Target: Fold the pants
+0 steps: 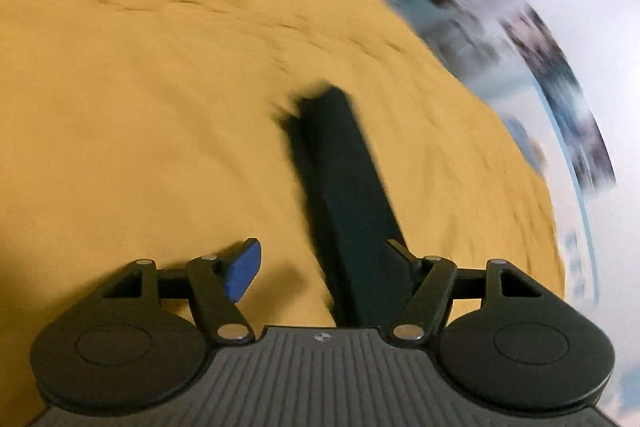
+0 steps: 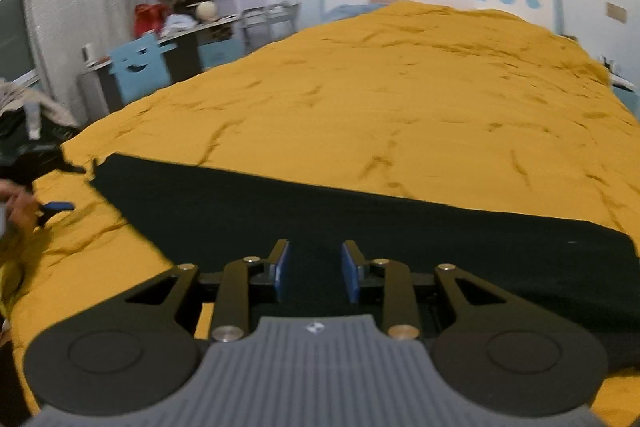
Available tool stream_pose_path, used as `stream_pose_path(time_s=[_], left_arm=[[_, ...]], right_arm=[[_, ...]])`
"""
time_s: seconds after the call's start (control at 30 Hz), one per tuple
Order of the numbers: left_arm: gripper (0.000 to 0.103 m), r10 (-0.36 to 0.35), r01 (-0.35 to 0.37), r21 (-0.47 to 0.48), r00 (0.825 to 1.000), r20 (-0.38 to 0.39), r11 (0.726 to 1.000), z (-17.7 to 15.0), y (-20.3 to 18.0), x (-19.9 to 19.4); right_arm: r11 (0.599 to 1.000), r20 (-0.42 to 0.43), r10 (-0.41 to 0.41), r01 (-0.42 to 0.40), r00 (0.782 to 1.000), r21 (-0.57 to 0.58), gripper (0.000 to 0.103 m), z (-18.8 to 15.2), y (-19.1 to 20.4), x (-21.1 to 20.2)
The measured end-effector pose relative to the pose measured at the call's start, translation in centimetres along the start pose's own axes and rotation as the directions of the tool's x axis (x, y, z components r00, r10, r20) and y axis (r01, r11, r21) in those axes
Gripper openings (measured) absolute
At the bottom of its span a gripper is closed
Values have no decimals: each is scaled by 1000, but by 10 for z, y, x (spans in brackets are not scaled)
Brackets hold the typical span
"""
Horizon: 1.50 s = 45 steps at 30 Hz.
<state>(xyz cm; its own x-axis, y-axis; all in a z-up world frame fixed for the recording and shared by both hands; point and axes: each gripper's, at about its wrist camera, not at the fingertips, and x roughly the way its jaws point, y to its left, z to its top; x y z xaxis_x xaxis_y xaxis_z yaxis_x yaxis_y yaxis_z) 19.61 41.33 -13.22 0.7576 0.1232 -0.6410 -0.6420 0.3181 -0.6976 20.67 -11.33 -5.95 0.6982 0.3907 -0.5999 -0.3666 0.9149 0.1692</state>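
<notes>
black pants [image 2: 360, 227] flat on yellow bedspread [image 2: 400, 107], right gripper [image 2: 315, 273] jaws apart over them

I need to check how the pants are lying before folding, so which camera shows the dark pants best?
The right wrist view: the dark pants lie in a long, sharp band across the yellow bedspread, under the open right gripper. The left wrist view shows only a blurred narrow strip.
</notes>
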Motion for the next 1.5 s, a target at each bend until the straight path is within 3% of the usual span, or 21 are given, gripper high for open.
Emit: stream_pose_path(time_s=[0.07,0.17,0.27,0.4,0.57,0.6,0.67,0.73,0.93,1.17,1.33,1.47,1.5], left_arm=[[79,-8,8,-30,1000,-1,1000,18,9,18],[79,-11,12,6,1000,-24,1000,27,2,38],[80,-1,2,57,1000,-15,998,28,-11,53],[80,-2,2,29,1000,-5,1000,32,-10,64],[71,13,-13,75,1000,6,997,35,-14,71],[66,21,-21,80,1000,9,997,35,-16,72],[46,14,-15,87,1000,17,996,35,-15,71],[5,13,-14,86,1000,13,996,37,-12,73],[5,-33,32,70,999,9,997,39,-3,75],[5,-55,55,59,998,-7,997,45,-7,73],[5,-52,53,58,999,-3,997,43,-7,75],[5,-66,66,64,998,2,996,41,-8,73],[4,-81,80,74,997,4,994,41,-11,72]], right_arm=[[1000,-11,20,-20,1000,0,34,-5,15,1],[999,-30,30,-30,999,-24,34,-10,32,6],[998,-57,31,-34,998,-53,34,-18,39,13],[998,-93,16,-21,996,-57,34,-28,34,25],[998,-124,-9,1,992,-67,34,-26,41,52],[998,-123,-7,0,992,-63,34,-25,43,56],[998,-127,5,-13,992,-65,34,-18,54,70],[996,-127,20,-30,992,-81,34,-10,69,86],[983,-118,123,-137,985,-124,34,15,122,145],[984,-111,134,-146,985,-104,30,37,159,212],[977,-72,91,-103,993,-185,30,47,188,244],[951,-166,4,-55,986,-305,30,24,206,276],[941,-147,-14,-36,989,-336,31,14,210,278]])
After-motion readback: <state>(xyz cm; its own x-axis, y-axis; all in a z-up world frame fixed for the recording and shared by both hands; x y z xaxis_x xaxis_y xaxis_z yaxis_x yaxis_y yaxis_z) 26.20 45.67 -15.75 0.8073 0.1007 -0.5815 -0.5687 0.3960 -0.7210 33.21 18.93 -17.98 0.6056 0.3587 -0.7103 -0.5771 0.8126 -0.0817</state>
